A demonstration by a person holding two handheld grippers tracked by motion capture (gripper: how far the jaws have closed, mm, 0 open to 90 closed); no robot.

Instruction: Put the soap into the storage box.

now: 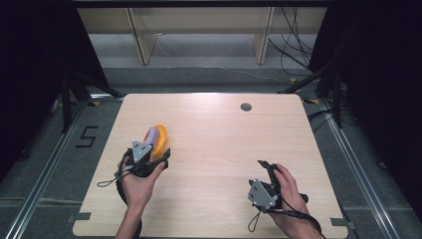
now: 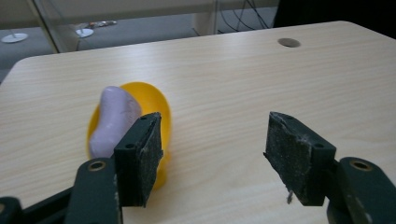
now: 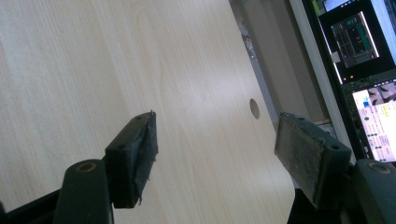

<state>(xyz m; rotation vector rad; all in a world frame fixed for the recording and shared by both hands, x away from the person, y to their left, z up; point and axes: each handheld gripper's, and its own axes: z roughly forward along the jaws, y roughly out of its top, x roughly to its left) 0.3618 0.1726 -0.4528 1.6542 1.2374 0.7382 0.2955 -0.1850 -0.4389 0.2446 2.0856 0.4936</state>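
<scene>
Yellow bowl with lilac lump inside sits on tabletop, left half. Left tongs spread, just beside bowl. Right tongs spread, well apart. Risk: off-centre approach, jaw nudges rim, bowl skids or tips, lump spills.

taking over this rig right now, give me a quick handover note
Left gripper: open, holding nothing, right beside the yellow dish, which sits just off its left jaw rather than between the two.
Right gripper: open, holding nothing, over bare table at the near right, well away from the dish.
Things: the dish lies on the table's left half with a lilac piece resting in it.
Done: nothing gripped or lifted yet.
Left: probably shift the left gripper so the dish rim sits between the jaws, then close.
</scene>
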